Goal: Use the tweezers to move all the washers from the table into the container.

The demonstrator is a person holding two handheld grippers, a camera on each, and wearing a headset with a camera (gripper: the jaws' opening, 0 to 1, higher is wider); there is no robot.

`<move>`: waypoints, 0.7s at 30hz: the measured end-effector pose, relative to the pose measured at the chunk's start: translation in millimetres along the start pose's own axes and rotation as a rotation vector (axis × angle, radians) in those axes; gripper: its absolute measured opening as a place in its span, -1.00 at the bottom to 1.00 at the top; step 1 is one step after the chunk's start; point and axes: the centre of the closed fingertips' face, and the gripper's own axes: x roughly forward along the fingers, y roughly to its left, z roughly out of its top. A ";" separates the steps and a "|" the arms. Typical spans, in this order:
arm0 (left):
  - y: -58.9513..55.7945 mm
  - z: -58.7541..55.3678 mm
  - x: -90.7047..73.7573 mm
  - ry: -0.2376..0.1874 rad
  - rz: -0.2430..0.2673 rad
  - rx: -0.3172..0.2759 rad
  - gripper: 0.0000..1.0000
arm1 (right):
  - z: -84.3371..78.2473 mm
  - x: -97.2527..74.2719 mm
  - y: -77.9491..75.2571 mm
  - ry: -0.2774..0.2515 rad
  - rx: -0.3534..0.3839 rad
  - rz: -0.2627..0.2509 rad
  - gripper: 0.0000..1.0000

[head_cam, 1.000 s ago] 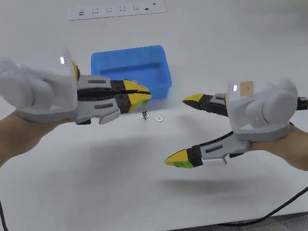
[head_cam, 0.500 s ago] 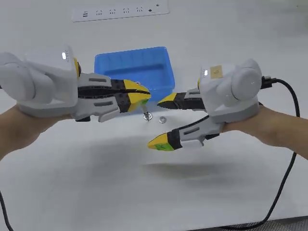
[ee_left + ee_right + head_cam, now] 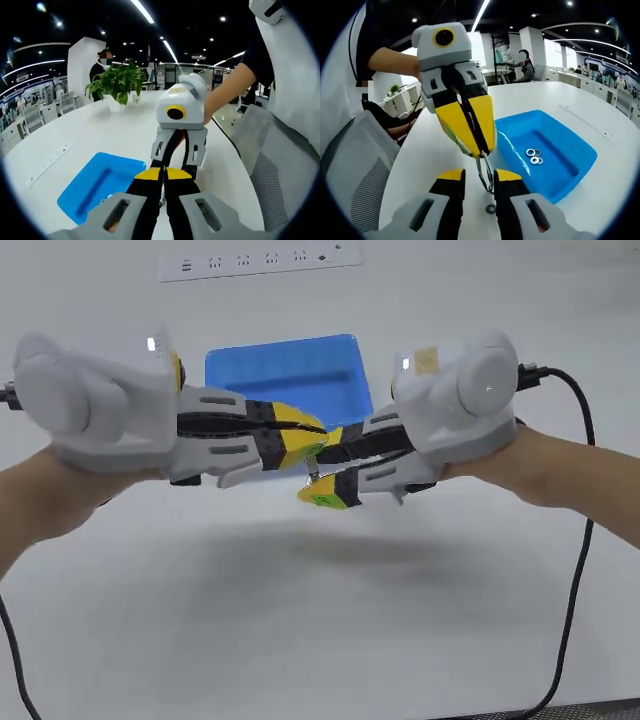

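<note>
My left gripper [image 3: 315, 440] comes in from the left, shut on thin metal tweezers [image 3: 312, 472] that hang down from its yellow tips. My right gripper [image 3: 322, 468] faces it from the right. Its jaws stand open on either side of the tweezers [image 3: 486, 177], and I see no contact. One washer [image 3: 491, 208] lies on the white table just below the tweezer tips. The blue container [image 3: 290, 365] sits right behind both grippers, with three washers [image 3: 534, 155] inside. The left gripper view shows the left gripper [image 3: 165, 172] shut, with the container [image 3: 90, 190] to its left.
A white power strip [image 3: 258, 260] lies along the table's far edge. A black cable [image 3: 580, 540] trails from the right gripper across the right side of the table. A potted plant [image 3: 117, 82] stands far down the table.
The right gripper has swung left to meet the left gripper, and its jaws have narrowed around the tweezers. The left gripper has stayed shut on the tweezers, over the same spot.
</note>
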 end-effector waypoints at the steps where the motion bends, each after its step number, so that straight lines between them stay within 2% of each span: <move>1: -1.0 0.1 0.6 0.002 -0.007 -0.001 -0.91 | -0.6 0.9 0.0 0.006 -0.011 0.003 -0.56; 9: -2.4 -0.5 1.8 0.017 -0.021 0.013 -0.91 | -2.6 3.7 -6.1 0.031 -0.055 0.025 -0.75; 15: -2.7 -1.9 0.1 0.023 -0.024 0.014 -0.91 | -4.9 7.3 -4.8 0.048 -0.108 0.048 -0.77; 21: -1.8 -3.6 -2.5 0.038 -0.003 0.034 -0.90 | -4.2 7.9 -4.6 0.049 -0.148 0.043 -0.80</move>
